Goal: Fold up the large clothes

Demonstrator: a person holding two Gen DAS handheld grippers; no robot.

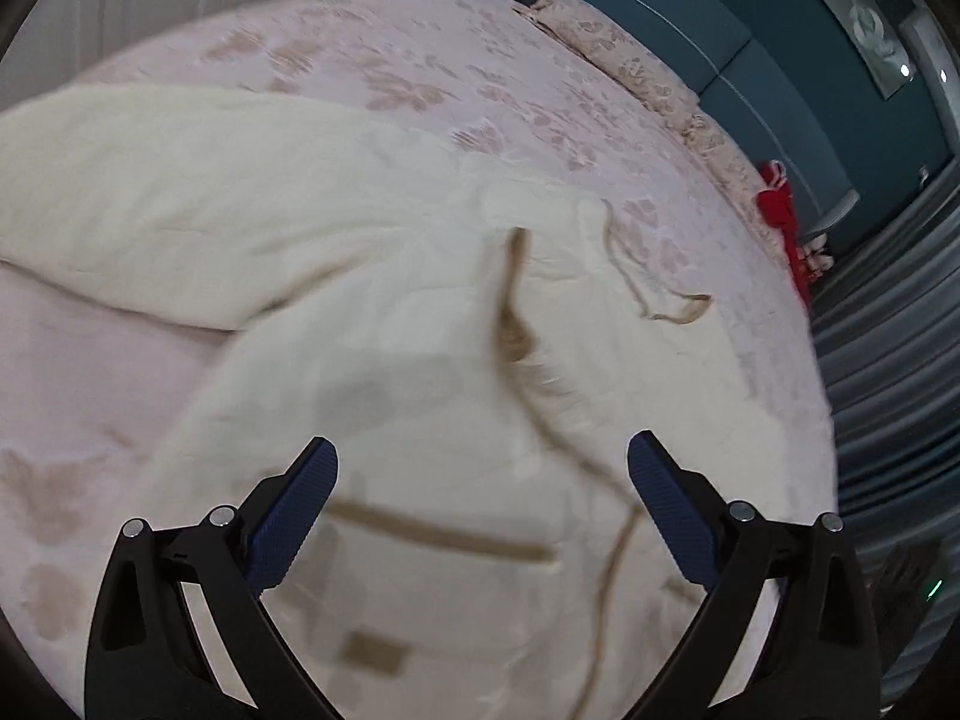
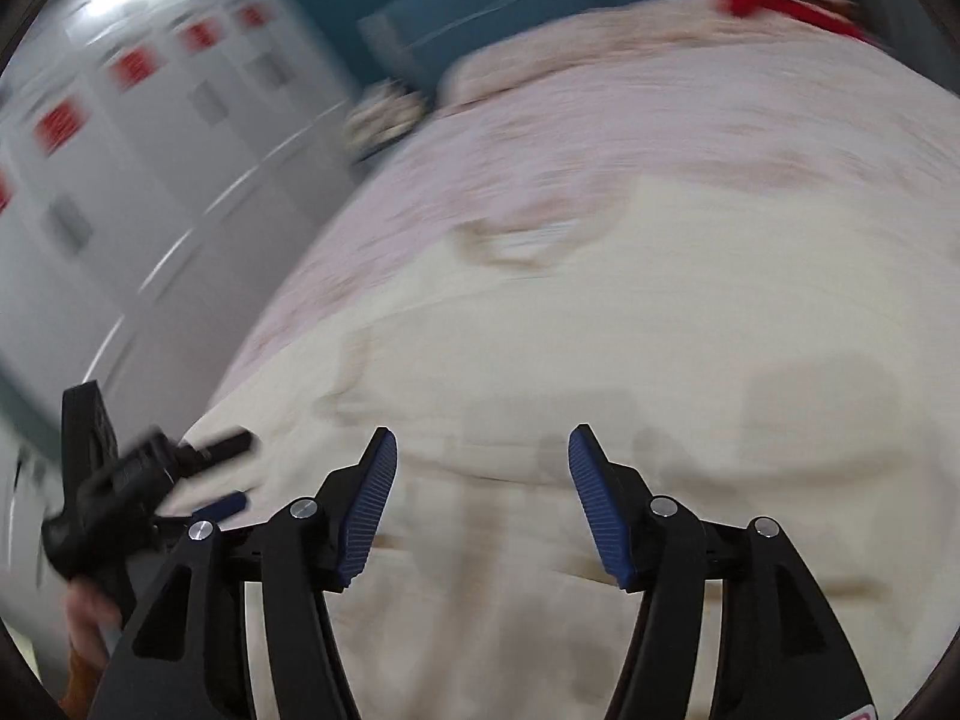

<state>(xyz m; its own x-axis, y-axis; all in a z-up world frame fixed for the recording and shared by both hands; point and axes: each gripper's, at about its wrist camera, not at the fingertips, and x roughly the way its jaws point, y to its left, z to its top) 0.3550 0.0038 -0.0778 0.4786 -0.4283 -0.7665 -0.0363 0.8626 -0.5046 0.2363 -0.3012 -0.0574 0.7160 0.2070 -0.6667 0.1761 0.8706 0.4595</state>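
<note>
A large cream padded coat (image 1: pixel 312 252) with tan trim lies spread on the pink bed. One sleeve (image 1: pixel 150 180) reaches out to the left. A tan strap (image 1: pixel 447 531) lies just ahead of the left gripper (image 1: pixel 483 456), which is open and empty above the coat. In the blurred right wrist view the coat (image 2: pixel 600 330) fills the lower half. The right gripper (image 2: pixel 483 450) is open and empty above it. The left gripper also shows in the right wrist view (image 2: pixel 222 474), at the coat's left edge.
The pink patterned bedspread (image 1: pixel 390 60) covers the bed. A teal headboard (image 1: pixel 750 60) and a red object (image 1: pixel 780 210) stand at the far right. Grey curtains (image 1: pixel 888 330) hang on the right. White wardrobe doors (image 2: pixel 150 150) stand left of the bed.
</note>
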